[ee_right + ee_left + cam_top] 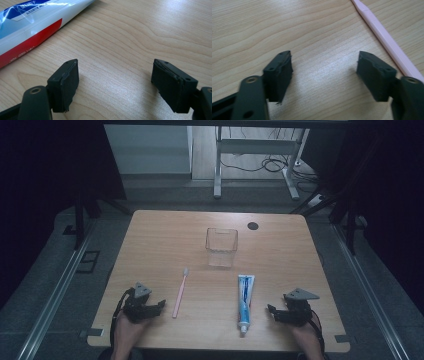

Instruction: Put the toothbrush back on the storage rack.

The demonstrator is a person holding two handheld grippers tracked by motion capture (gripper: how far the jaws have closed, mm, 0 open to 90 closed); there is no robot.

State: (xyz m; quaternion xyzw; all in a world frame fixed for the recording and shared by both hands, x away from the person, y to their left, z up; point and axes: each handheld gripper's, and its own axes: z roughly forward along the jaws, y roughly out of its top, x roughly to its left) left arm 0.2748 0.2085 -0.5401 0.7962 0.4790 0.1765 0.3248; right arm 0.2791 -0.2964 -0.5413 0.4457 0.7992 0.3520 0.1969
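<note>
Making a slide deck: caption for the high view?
Two open tools, left and right, flank a pink toothbrush, toothpaste tube and clear cup.

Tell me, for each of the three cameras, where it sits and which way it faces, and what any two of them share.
High view: above the person's side, looking forward and down on the table; shows both forearms, the left claw and right claw, toothbrush, toothpaste tube, clear cup.
Left gripper view: rides the left claw, looking low along its open jaws over the tabletop.
Right gripper view: rides the right claw, likewise over bare wood.
Shared: toothbrush in the high and left views; tube in the high and right views.
</note>
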